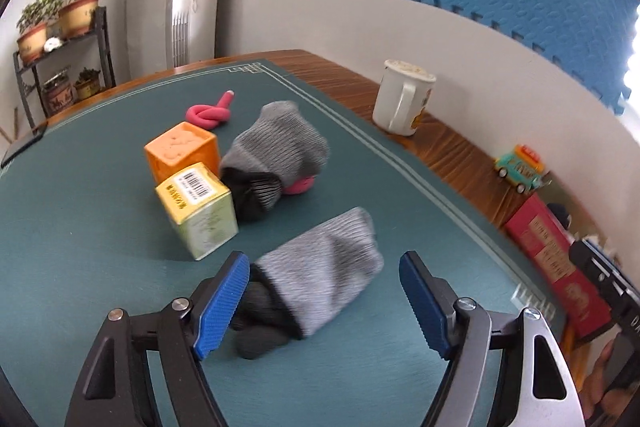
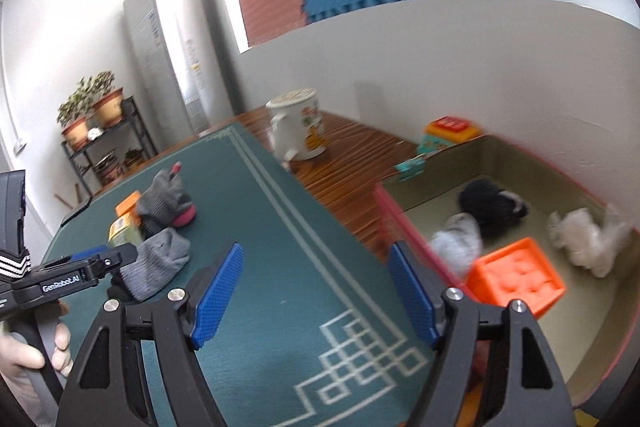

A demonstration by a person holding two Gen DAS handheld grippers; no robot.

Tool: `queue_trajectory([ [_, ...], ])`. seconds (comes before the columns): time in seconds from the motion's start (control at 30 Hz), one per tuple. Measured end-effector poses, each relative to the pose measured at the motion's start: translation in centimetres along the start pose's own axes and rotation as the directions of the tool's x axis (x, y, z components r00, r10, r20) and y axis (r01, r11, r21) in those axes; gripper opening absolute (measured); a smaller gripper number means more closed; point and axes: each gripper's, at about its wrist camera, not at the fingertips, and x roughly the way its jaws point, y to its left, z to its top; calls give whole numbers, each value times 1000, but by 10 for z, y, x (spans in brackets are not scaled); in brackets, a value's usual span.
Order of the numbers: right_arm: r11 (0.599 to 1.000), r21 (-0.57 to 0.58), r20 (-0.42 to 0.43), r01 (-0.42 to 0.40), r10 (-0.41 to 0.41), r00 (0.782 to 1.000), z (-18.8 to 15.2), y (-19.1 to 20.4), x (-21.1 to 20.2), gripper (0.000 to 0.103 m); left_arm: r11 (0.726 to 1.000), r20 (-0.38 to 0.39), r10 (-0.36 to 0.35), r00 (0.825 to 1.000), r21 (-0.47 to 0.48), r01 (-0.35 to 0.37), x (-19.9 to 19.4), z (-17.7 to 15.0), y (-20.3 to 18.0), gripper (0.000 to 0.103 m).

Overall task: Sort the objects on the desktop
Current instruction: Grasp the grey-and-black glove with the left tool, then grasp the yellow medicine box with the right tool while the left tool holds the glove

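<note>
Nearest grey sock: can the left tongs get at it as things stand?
Probably yes. The grey sock lies on the green mat right ahead of the open left tongs, partly between the fingers, with nothing on top. The yellow box sits just left but apart.

Left wrist view low over green mat (image 1: 80, 247), right wrist view beside box (image 2: 592, 379) (both share mat)

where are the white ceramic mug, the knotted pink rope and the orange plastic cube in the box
white ceramic mug (image 1: 394, 101), left wrist view, on its side wall
knotted pink rope (image 1: 209, 113), left wrist view, on the knot
orange plastic cube (image 2: 516, 277), right wrist view, on its dimpled top
</note>
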Motion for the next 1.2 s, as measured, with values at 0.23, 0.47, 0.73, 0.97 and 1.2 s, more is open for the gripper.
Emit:
queue_trajectory([
  [0.23,1000,-26,-37,-10,9,999,-6,18,12,78,989,-18,-17,1000,148,20,17,-5,-5,79],
  [0.47,999,-27,-76,-20,18,997,-11,24,27,78,987,-51,7,999,162,1,38,-9,-2,79],
  [0.73,998,-39,-111,-54,49,993,-17,37,45,78,991,-61,16,998,131,-8,43,-10,4,66],
  [0.97,998,-15,-129,-64,61,990,-22,40,53,78,998,-13,17,1000,67,-17,30,-12,12,48],
  [1.2,997,17,-123,-70,72,990,-22,35,53,78,999,23,39,999,3,-39,-3,-16,20,48],
])
